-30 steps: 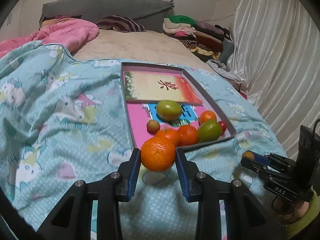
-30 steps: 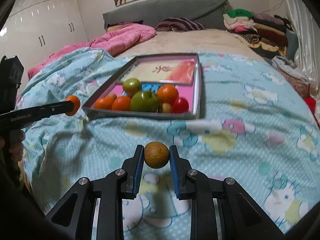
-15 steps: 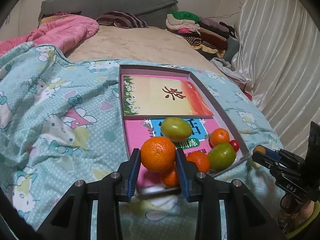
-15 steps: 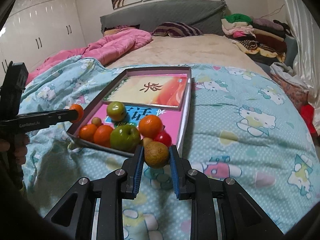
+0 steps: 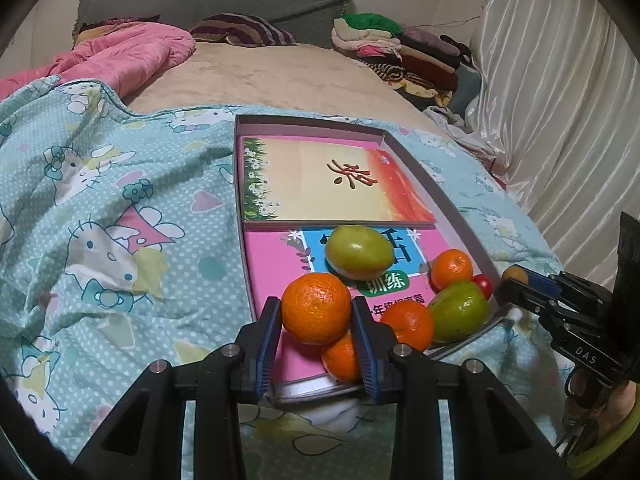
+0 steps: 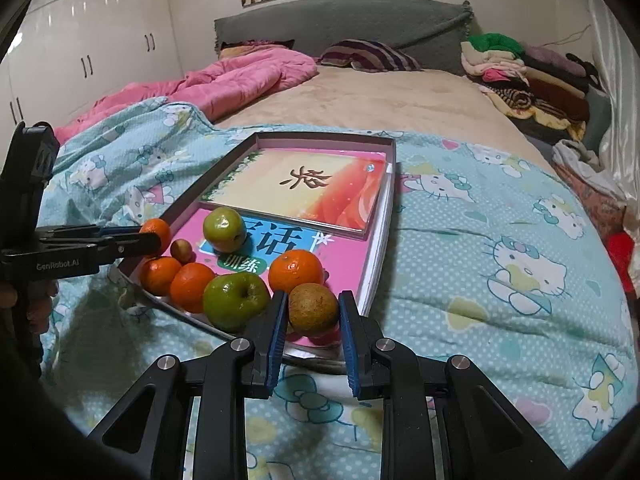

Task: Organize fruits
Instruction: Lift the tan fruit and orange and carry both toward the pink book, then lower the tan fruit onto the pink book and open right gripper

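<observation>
My left gripper (image 5: 316,312) is shut on a large orange (image 5: 316,307), held over the near left corner of the shallow grey tray (image 5: 308,122). My right gripper (image 6: 313,312) is shut on a small brown-green fruit (image 6: 313,308) at the tray's near right corner (image 6: 328,136). In the tray lie books, a green fruit (image 5: 358,252), a green apple (image 6: 235,301), several oranges (image 6: 295,270) and a small red fruit (image 5: 483,285). Each gripper shows in the other's view: the right gripper (image 5: 516,280) at the right, the left gripper (image 6: 154,236) at the left.
The tray rests on a teal cartoon-print blanket (image 5: 120,216) covering the bed. A pink quilt (image 6: 240,80) lies at the far left, folded clothes (image 6: 520,68) at the far right, a white curtain (image 5: 560,100) along the right side. A hand (image 6: 36,308) holds the left gripper.
Both grippers have moved forward toward the tray with their fruits, from over the blanket to above the tray's near edge. The grips have not altered.
</observation>
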The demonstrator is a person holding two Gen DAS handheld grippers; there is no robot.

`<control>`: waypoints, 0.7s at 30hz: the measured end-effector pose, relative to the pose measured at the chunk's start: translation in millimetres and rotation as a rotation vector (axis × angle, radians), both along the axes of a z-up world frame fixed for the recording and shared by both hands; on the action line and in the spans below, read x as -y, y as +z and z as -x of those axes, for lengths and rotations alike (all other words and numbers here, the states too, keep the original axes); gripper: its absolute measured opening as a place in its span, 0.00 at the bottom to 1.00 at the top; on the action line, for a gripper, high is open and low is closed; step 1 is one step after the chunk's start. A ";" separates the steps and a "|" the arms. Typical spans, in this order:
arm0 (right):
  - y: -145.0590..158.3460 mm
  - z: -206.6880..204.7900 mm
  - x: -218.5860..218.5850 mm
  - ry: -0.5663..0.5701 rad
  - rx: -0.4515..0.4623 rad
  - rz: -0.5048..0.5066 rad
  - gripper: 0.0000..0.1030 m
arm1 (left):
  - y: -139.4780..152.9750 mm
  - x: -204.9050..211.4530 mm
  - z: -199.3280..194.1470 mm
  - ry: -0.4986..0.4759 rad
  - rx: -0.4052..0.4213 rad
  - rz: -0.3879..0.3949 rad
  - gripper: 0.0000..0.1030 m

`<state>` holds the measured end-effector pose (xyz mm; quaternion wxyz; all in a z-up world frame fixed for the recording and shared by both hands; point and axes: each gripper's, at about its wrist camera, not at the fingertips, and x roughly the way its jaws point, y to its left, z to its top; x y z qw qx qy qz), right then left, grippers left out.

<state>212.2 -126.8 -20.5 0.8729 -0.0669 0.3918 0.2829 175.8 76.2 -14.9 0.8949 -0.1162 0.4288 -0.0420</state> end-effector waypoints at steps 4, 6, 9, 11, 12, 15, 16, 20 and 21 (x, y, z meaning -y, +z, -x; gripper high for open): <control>-2.4 2.0 -2.7 0.010 0.007 0.014 0.25 | -3.2 -0.9 -2.0 0.003 -0.005 -0.004 0.35; -3.9 2.7 -3.2 0.010 0.006 0.015 0.25 | -3.7 -0.7 -2.4 0.003 -0.004 -0.005 0.35; -6.3 3.8 -5.1 0.010 0.010 0.025 0.25 | -5.9 -0.5 -2.6 0.003 -0.002 -0.011 0.35; -7.4 4.4 -6.8 0.012 0.014 0.030 0.25 | -6.5 -0.3 -2.7 0.004 -0.001 -0.017 0.35; -7.6 5.1 -7.6 0.016 0.014 0.029 0.25 | -6.0 0.0 -2.2 0.004 0.000 -0.021 0.35; -8.4 7.7 -12.4 0.035 0.026 0.039 0.25 | -5.6 0.7 -1.1 0.004 0.003 -0.027 0.35; -9.0 8.4 -13.6 0.038 0.029 0.046 0.25 | -5.7 0.6 -0.8 0.004 0.003 -0.026 0.35; -13.4 9.3 -16.3 0.049 0.028 0.063 0.25 | -5.3 0.5 0.1 0.002 0.003 -0.027 0.35; -14.1 9.2 -16.6 0.049 0.028 0.065 0.25 | -3.8 0.2 1.6 0.003 0.004 -0.025 0.35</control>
